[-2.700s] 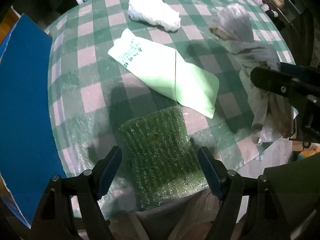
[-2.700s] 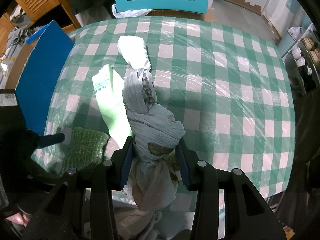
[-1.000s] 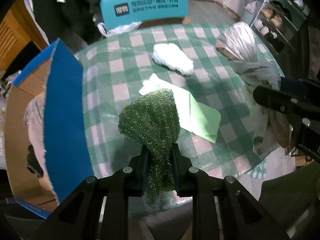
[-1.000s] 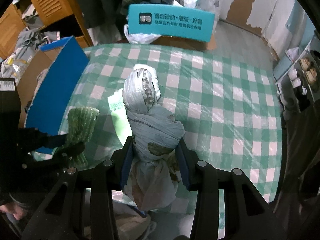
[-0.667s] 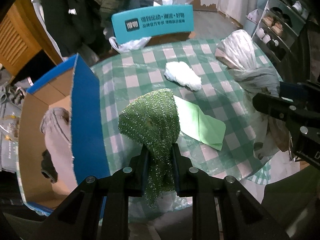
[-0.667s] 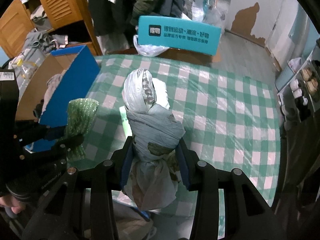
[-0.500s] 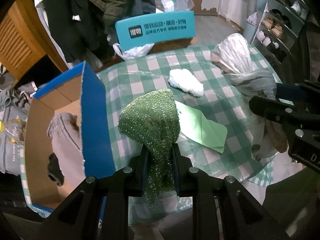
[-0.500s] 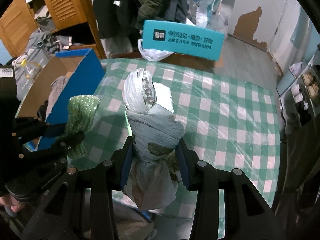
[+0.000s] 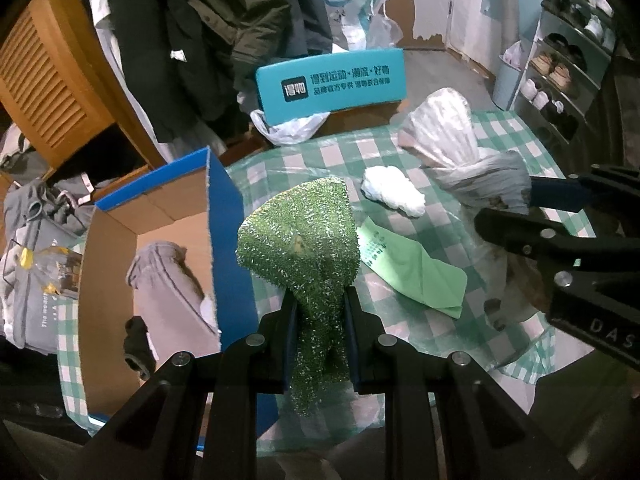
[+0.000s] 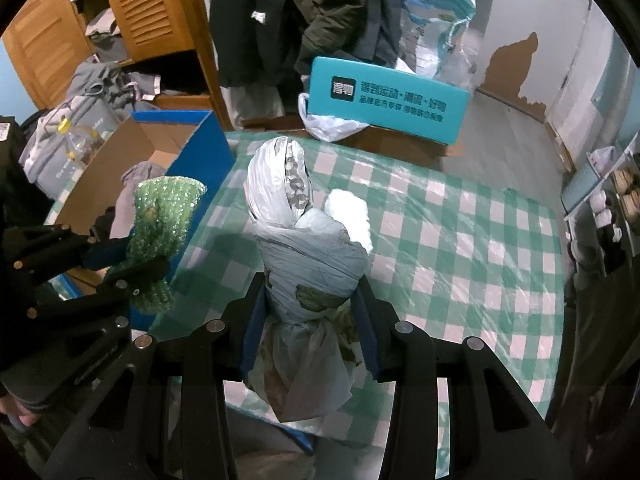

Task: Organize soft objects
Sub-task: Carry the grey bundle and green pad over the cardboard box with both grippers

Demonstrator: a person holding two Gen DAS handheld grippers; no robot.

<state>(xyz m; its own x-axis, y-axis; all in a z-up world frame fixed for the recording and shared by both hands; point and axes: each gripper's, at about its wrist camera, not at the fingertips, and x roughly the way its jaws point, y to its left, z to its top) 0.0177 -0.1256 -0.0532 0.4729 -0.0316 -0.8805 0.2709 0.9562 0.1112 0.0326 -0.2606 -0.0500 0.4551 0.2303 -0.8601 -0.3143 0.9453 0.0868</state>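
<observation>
Green-checked table [image 10: 460,248] under clear plastic, dark coats [image 10: 304,12] hanging behind.

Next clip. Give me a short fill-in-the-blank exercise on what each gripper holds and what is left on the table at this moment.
1. The left gripper is shut on a sparkly ____ cloth.
2. The right gripper is shut on a knotted grey plastic ____.
3. Lying on the checked tablecloth are a white wad and a flat light green ____.
4. Left of the table, the blue-sided cardboard box stands ____, with grey fabric inside.

Missing words: green; bag; bag; open
</observation>
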